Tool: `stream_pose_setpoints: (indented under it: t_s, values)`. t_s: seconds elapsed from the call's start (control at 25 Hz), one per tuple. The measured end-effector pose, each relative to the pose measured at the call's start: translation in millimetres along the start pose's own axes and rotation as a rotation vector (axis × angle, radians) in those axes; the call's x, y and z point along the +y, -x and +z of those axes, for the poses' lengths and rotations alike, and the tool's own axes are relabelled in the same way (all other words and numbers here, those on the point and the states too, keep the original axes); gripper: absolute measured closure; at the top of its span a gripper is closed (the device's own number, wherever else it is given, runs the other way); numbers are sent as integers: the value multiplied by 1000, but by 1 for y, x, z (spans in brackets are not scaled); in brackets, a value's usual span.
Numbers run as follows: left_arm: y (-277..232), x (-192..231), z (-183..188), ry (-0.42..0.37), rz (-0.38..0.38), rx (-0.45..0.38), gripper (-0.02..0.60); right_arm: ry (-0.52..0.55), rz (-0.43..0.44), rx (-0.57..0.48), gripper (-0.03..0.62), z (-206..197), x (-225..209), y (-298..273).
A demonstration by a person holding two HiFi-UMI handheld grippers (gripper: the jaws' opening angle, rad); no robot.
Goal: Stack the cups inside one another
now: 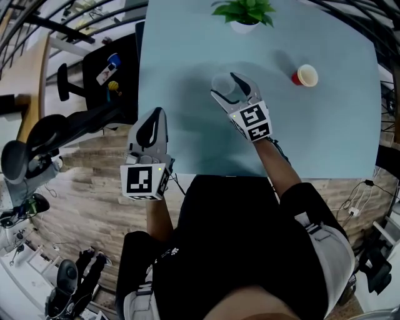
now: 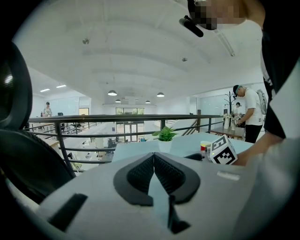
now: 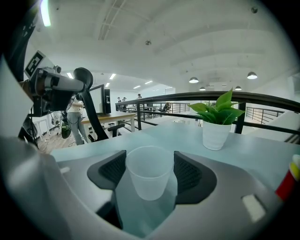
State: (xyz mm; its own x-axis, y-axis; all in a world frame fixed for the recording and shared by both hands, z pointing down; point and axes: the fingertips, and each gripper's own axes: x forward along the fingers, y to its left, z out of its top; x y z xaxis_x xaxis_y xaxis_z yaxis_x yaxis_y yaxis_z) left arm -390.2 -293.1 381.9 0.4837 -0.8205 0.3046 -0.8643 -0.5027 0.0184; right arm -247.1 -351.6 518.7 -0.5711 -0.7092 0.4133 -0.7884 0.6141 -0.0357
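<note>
A clear plastic cup [image 1: 222,83] stands upright on the pale blue table [image 1: 187,75], near its middle. My right gripper [image 1: 226,87] is shut on it. In the right gripper view the cup [image 3: 149,174] sits between the dark pads [image 3: 112,169], its rim touching both. A red cup [image 1: 305,76] with a cream inside stands apart at the table's far right, seen also as the red cup [image 3: 289,182] at the edge of the right gripper view. My left gripper [image 1: 156,119] hangs at the table's near left edge, shut and holding nothing, its pads [image 2: 140,172] meeting at the tip.
A potted green plant [image 1: 245,14] in a white pot stands at the table's far edge, behind the clear cup; it is the plant [image 3: 216,123] in the right gripper view. A black railing and office chairs [image 1: 37,144] lie left of the table. A person stands in the background.
</note>
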Motion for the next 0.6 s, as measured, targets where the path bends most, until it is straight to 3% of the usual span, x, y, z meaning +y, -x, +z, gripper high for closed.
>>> stream_pose_setpoints:
  t_s: [0.6]
  values:
    - [-25, -38, 18, -8, -71, -43, 586, 17, -16, -94, 269, 42, -22, 57]
